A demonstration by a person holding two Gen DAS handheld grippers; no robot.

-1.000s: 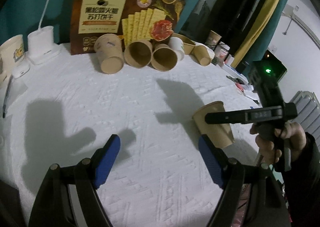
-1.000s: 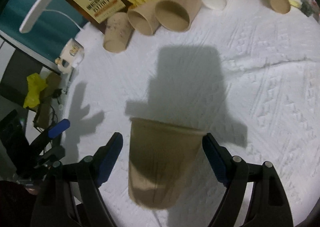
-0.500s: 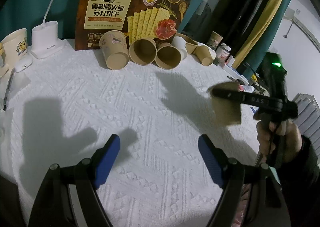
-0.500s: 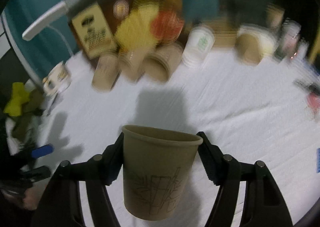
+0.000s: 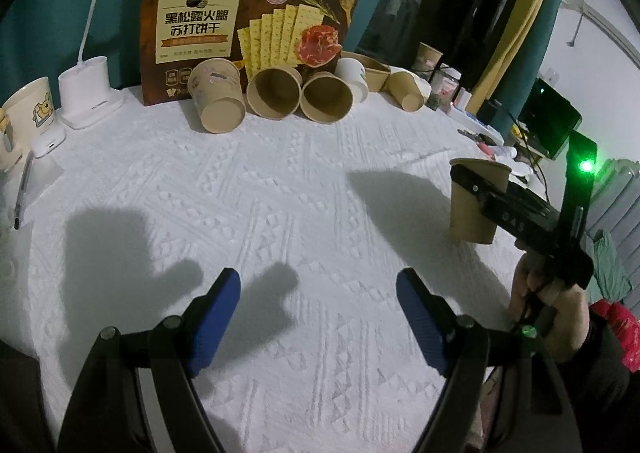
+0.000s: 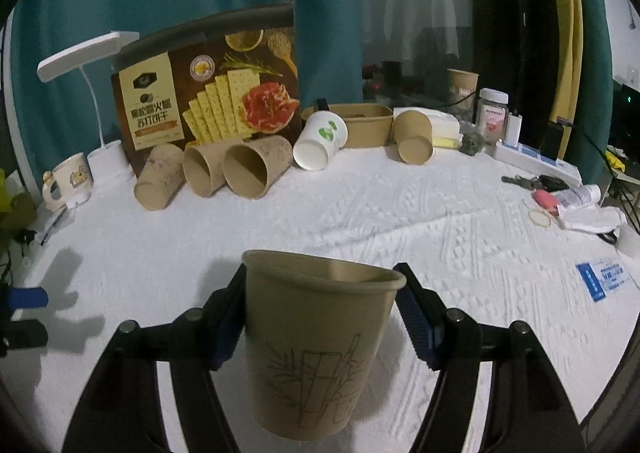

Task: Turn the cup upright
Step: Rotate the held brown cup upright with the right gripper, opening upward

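The right gripper (image 6: 322,317) is clamped on a brown paper cup (image 6: 316,349), its blue pads pressed against both sides of the wall just under the rim. The cup stands mouth-up, nearly vertical, with a line drawing of bamboo facing the camera. In the left wrist view the same cup (image 5: 472,209) sits at the right side of the white textured cloth (image 5: 280,213), one black finger crossing its upper wall; whether its base touches the cloth or hangs just above cannot be told. A hand (image 5: 552,317) grips the tool's handle near the right edge. The left gripper (image 5: 318,317) hovers over the near part of the cloth with its blue fingers spread wide and nothing between them, well apart from the cup. Along the far edge, a cracker box (image 6: 208,93) stands upright, and in front of it three brown cups (image 6: 212,171) lie on their sides in a row, touching one another. To their right lie a white cup (image 6: 320,141) with a green mark and another brown cup (image 6: 414,137), both tipped over, beside a brown paper bowl (image 6: 366,125). At the far left stand a white desk lamp (image 6: 86,53) and a mug (image 6: 66,181).
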